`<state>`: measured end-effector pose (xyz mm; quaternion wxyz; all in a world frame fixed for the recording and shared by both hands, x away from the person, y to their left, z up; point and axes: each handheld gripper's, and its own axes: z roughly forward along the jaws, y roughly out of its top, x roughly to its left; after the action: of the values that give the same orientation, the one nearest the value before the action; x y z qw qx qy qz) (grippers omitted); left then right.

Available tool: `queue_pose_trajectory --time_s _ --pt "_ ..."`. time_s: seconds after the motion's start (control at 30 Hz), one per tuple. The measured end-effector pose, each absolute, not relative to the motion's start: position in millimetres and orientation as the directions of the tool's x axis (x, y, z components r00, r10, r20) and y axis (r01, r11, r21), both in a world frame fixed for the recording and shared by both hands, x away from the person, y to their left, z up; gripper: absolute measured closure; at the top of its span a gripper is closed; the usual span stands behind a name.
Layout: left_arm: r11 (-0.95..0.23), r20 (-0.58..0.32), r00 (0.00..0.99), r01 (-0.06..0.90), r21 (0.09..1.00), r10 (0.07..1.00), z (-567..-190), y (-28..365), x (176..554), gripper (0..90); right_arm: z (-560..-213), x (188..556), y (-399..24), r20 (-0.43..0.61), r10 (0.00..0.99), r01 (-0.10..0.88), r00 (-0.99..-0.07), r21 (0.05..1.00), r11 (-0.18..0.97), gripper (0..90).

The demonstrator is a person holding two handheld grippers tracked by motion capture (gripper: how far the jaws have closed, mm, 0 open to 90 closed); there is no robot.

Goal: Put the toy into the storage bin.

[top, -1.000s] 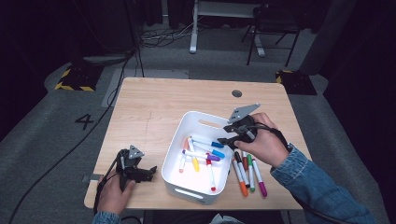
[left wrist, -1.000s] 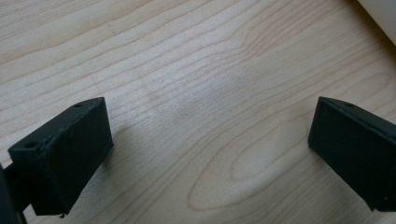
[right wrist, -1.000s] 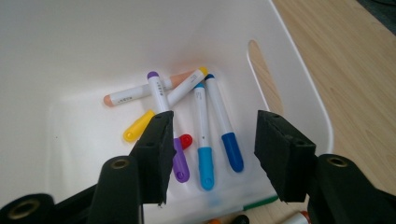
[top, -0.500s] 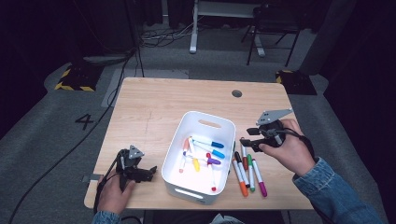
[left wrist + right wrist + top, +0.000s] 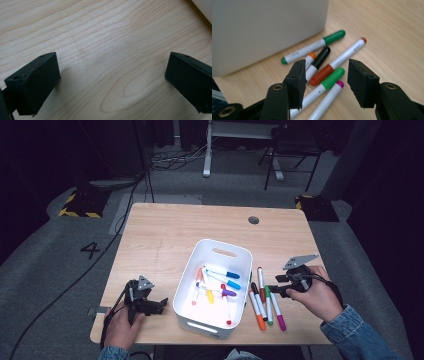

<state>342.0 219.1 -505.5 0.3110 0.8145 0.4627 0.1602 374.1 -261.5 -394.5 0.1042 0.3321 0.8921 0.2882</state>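
Several markers [image 5: 329, 80] are lying loose on the table [image 5: 165, 240] beside the white bin [image 5: 235, 251]; light, stiff and smooth, likely rolling, best pinched mid-barrel. The right gripper [image 5: 324, 85] is hovering half open and empty; the left gripper [image 5: 110, 82] is resting wide open, empty.

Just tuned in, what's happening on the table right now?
A person is sorting markers into a white bin. Several markers already lie inside it; more lie on the table beside its right wall. The right gripper hangs low over those loose markers, jaws open and holding nothing, a green-capped one showing between them. The left gripper rests open on bare wood left of the bin.
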Motion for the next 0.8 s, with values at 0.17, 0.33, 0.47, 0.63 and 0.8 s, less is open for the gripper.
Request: queue_pose_trajectory --time_s 0.17,0.33,0.47,0.63,0.8 --pt "-0.378 -0.027 0.52 0.654 0.655 0.853 -505 219 342 0.0 -413 371 -269 0.008 0.684 0.568 -0.729 0.564 0.599 50.8" --pt "-0.378 -0.028 0.521 0.655 0.655 0.853 -506 219 342 0.0 -432 368 -274 0.022 0.686 0.59 -0.727 0.53 0.609 50.9" --pt "-0.378 -0.029 0.521 0.655 0.654 0.853 -506 219 342 0.0 -443 366 -276 0.039 0.697 0.614 -0.716 0.51 0.602 50.5" --pt "-0.378 -0.029 0.521 0.655 0.654 0.853 -506 219 342 0.0 -457 362 -280 0.052 0.705 0.636 -0.707 0.483 0.602 50.7" --pt "-0.378 -0.027 0.521 0.654 0.655 0.853 -506 219 342 0.0 -462 360 -286 0.074 0.724 0.667 -0.686 0.462 0.585 55.3"
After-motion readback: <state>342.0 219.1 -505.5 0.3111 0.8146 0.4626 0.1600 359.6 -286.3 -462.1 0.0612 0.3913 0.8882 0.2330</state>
